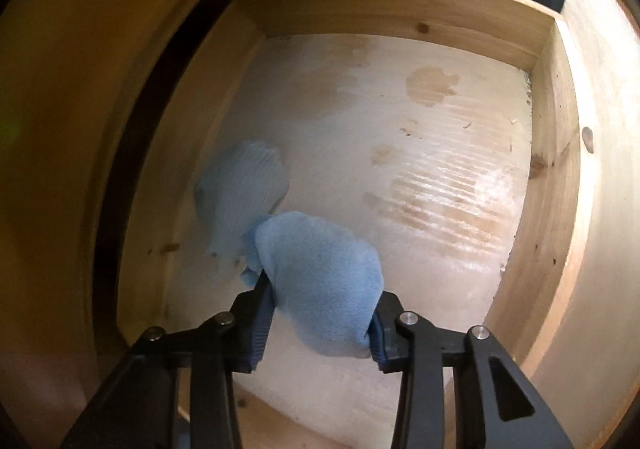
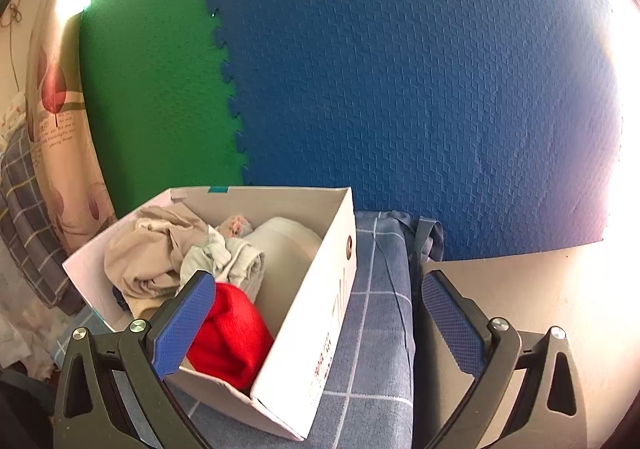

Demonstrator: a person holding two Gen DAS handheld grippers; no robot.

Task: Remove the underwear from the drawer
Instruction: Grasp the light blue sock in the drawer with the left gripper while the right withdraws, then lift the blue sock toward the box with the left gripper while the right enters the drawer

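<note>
Underwear, a light blue bundle, sits pinched between the left tongs over the near part of the drawer. A paler blue piece lies just beyond it by the left wall; whether the two are joined is unclear. The rest of the drawer floor shows only stained liner. So the grasp looks done, while the lift clear of the drawer is not. Right tongs hang spread and hold nothing, above a white box of clothes on a checked cloth, a likely place for the garment.
</note>
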